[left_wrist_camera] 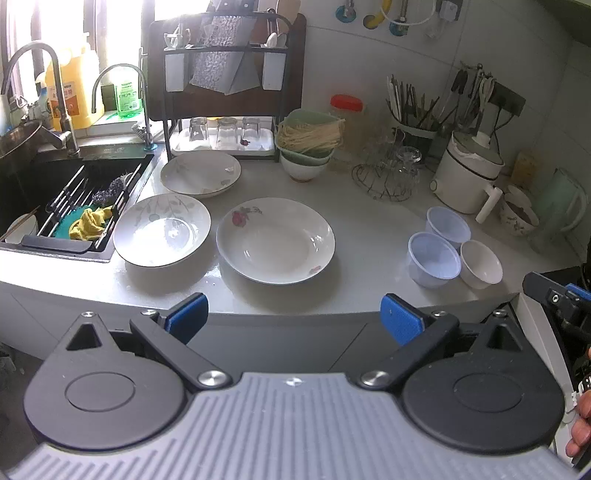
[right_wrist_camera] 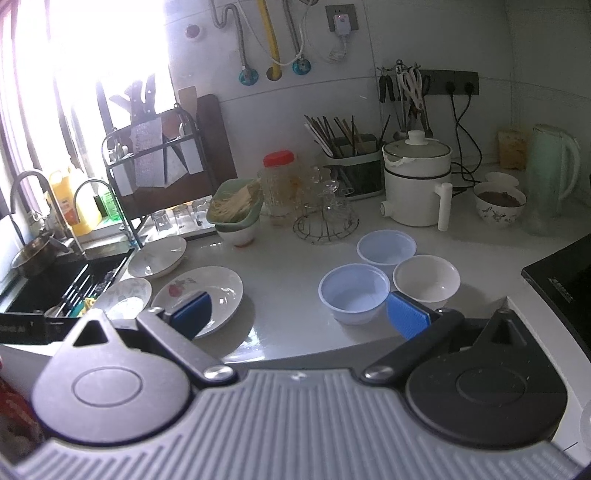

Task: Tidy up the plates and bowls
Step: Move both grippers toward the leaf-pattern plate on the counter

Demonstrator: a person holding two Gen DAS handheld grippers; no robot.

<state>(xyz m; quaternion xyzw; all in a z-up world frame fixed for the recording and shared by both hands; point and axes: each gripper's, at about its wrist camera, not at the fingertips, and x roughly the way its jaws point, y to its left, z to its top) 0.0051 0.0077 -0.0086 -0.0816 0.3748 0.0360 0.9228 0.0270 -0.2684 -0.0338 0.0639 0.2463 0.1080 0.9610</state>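
only right view, black cooktop, wall outlet

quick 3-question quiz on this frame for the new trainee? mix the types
1. True or false: the left gripper and the right gripper are both open and hold nothing.
2. How many small cups and bowls stand grouped on the right of the counter? A) two B) three C) five
3. Fill in: the plate with the red flower lies beside the leaf-pattern plate, which sits nearest the ____.

Key: 1 true; 2 B; 3 sink
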